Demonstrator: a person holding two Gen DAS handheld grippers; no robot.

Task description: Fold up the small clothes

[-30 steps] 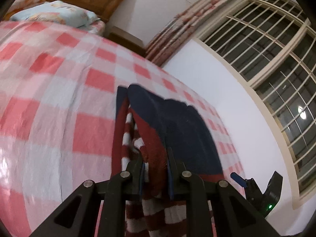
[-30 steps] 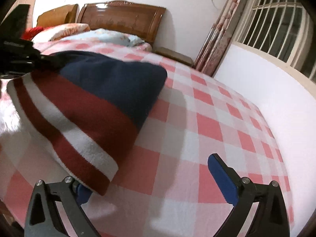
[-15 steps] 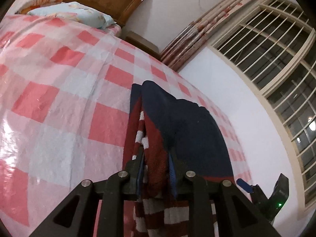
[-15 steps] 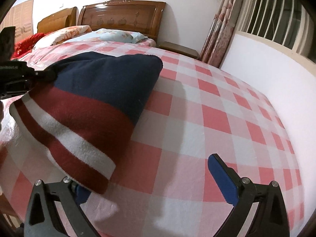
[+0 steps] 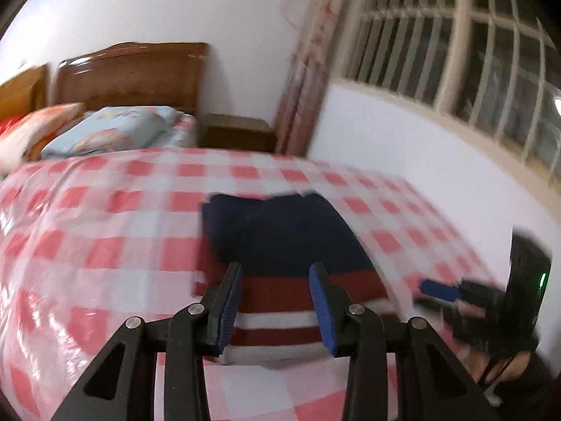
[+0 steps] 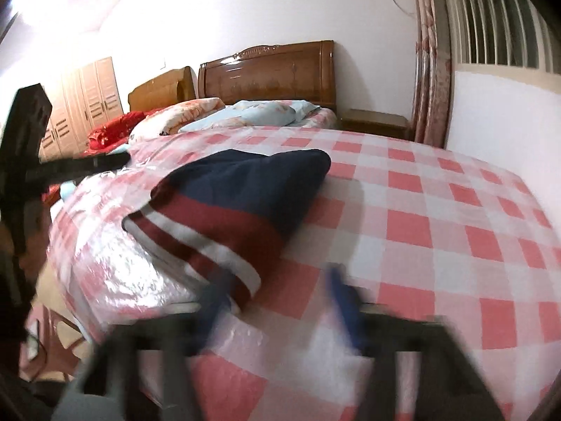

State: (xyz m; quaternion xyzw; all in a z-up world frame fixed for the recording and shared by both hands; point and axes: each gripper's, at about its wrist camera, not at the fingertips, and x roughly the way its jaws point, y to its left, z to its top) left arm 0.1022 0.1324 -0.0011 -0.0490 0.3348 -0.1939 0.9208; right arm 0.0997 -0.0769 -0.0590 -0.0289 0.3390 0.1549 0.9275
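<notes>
A folded garment (image 5: 291,242), navy with dark red and white stripes, lies flat on the pink checked bed (image 5: 105,231). It also shows in the right wrist view (image 6: 238,203). My left gripper (image 5: 277,301) is open and empty, just in front of the garment's striped end. My right gripper (image 6: 280,301) is open and empty, blurred, near the garment's striped corner at the bed's front edge. It also shows at the right of the left wrist view (image 5: 441,291).
Pillows (image 5: 108,133) and a wooden headboard (image 5: 129,73) stand at the far end of the bed. A nightstand (image 5: 238,133) and curtain (image 5: 305,80) are beyond. A white wall under a barred window (image 5: 455,45) runs along the right. A wardrobe (image 6: 80,101) stands far left.
My left gripper has opened and let go of the garment, which now lies flat on the bed. Both grippers have pulled back, and the right one's jaws have narrowed.
</notes>
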